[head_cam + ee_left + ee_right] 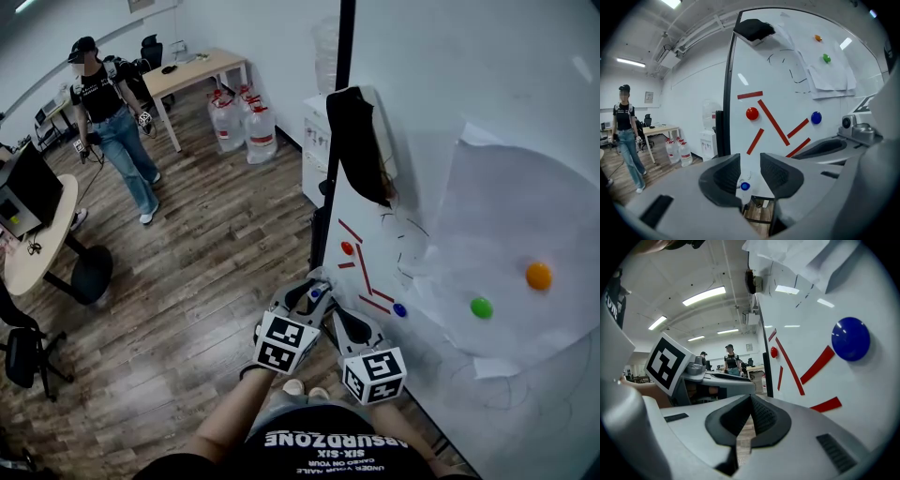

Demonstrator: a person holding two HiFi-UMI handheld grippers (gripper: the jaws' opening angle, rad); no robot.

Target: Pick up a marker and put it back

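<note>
1. The marker [745, 186] sat between the jaws of my left gripper [750, 163], up in the air just in front of the whiteboard [787, 61]. I saw its round blue cap end-on, with a bit of white body behind it.
2. My left jaws stood about half way apart. I think they pinched the marker low down, but that spot was small and dark, so I was not sure.
3. My right gripper [749, 399] had its jaws closed tight together, with nothing in them.
4. The marker looked round and smooth, so a weak pinch could let it roll and drop to the wood floor [206, 281]. My two grippers were close together, so a bump could also knock it loose.
5. My jaws were hard grey plastic with dark bumpy pads. The board was flat, white and shiny. It had straight red strips [773, 123], a round red magnet [752, 113] and a round blue magnet [815, 117].
</note>
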